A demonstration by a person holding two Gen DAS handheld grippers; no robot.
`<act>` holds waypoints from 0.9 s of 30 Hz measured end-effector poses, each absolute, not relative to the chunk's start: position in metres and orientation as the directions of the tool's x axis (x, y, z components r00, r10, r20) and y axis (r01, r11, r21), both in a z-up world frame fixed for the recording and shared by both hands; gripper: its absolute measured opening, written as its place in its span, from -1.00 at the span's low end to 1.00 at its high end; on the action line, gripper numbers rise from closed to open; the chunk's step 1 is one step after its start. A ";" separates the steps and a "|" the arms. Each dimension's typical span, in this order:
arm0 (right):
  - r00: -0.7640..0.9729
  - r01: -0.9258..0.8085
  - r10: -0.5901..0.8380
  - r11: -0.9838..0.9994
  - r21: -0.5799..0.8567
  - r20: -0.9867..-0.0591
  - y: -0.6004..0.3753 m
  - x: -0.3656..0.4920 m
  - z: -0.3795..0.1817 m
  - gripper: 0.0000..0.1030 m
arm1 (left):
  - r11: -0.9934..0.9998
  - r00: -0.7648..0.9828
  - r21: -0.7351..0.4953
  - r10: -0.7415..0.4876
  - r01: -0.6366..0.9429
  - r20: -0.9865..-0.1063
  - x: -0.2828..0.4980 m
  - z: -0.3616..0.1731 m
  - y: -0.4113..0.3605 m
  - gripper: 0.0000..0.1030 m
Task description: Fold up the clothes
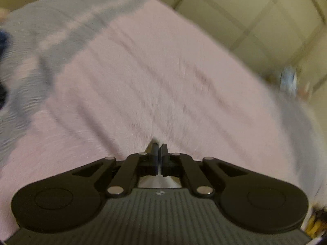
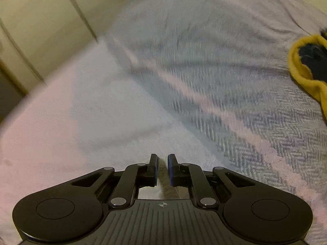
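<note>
A pale pink fleecy cloth (image 1: 155, 77) fills the left wrist view, spread over a grey herringbone bedspread (image 1: 40, 26). My left gripper (image 1: 159, 146) is shut on the near edge of the pink cloth, which bunches at its fingertips. In the right wrist view the same pale cloth (image 2: 61, 122) lies on the left over the bedspread (image 2: 235, 94). My right gripper (image 2: 162, 158) has its jaws slightly apart with a strip of cloth edge between them, gripped loosely. Both views are blurred.
A yellow garment with a dark navy lining (image 2: 308, 65) lies on the bedspread at the right edge. Cream cupboard doors (image 2: 40, 24) stand beyond the bed. A tiled floor (image 1: 255, 16) and small blurred items (image 1: 290, 81) show past the bed's edge.
</note>
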State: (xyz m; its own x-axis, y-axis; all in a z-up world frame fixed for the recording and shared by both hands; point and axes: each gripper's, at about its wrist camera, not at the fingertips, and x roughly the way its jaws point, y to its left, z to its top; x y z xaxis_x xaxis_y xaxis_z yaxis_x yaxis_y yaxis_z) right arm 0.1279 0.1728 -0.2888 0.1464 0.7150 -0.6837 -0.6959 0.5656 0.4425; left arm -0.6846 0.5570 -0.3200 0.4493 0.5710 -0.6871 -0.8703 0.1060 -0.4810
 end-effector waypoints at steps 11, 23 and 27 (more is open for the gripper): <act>0.054 -0.703 0.842 0.414 0.579 -0.537 0.079 0.137 -0.214 -0.83 | 0.053 0.438 -0.562 0.688 -0.826 -0.579 -0.740 -0.219 0.433 -1.00; 0.052 -0.719 0.680 0.534 0.445 -0.732 0.208 0.142 -0.274 -0.83 | -0.011 0.332 -0.419 0.590 -0.908 -0.736 -0.679 -0.321 0.573 -1.00; 0.103 -0.713 0.581 0.609 0.348 -0.807 0.256 0.149 -0.320 -0.85 | 0.008 0.312 -0.370 0.553 -0.929 -0.772 -0.645 -0.372 0.631 -1.00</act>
State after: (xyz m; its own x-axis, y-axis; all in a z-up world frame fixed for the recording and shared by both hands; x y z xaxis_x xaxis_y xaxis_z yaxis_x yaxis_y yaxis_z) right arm 0.1486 0.2565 -0.3201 0.1027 0.5809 -0.8074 -0.7126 0.6093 0.3478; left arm -0.6451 0.6307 -0.3721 0.3123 0.5534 -0.7722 -0.9289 0.0075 -0.3703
